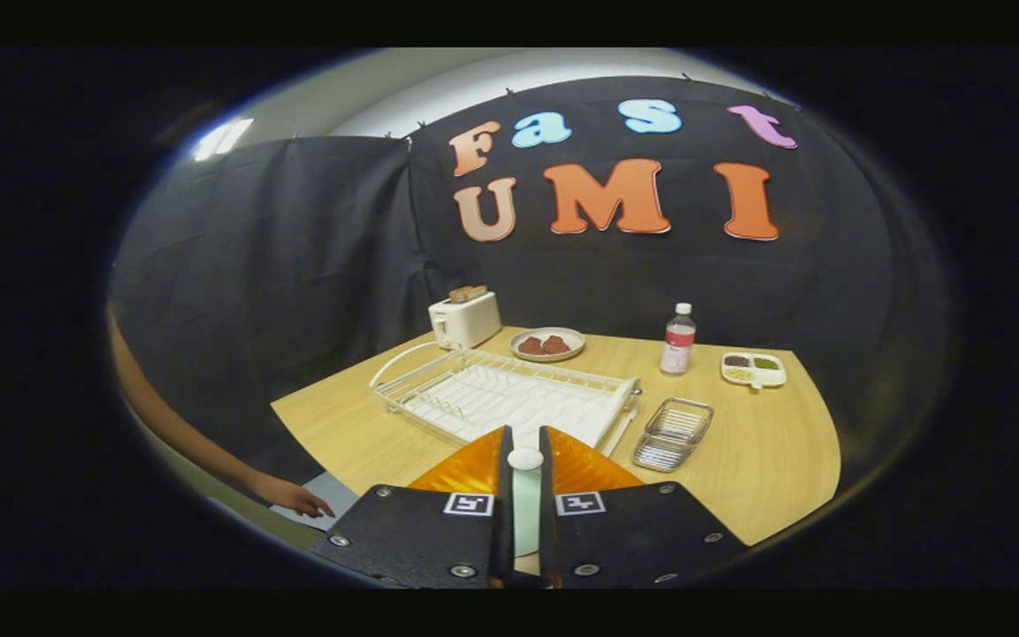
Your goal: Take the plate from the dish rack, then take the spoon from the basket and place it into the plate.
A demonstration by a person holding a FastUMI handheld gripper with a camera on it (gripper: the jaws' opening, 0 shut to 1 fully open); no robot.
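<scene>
My gripper (524, 440) hovers over the near part of the wooden table (766, 460), its fingers almost together. A small white rounded piece, which looks like the spoon's end (524, 458), is pinched between them. Through the narrow gap below it I see a pale green strip with a curved edge, apparently the plate (524, 522) lying under the gripper. Just beyond the fingertips sits the white wire dish rack (501, 394), with no dish standing in it. The small wire basket (672, 433) is to the right of the rack and ahead of the right finger.
At the back of the table stand a white toaster (465, 318), a plate of brown food (547, 344), a water bottle (678, 340) and a divided white snack tray (753, 369). A person's hand (293, 495) rests by the table's near left edge.
</scene>
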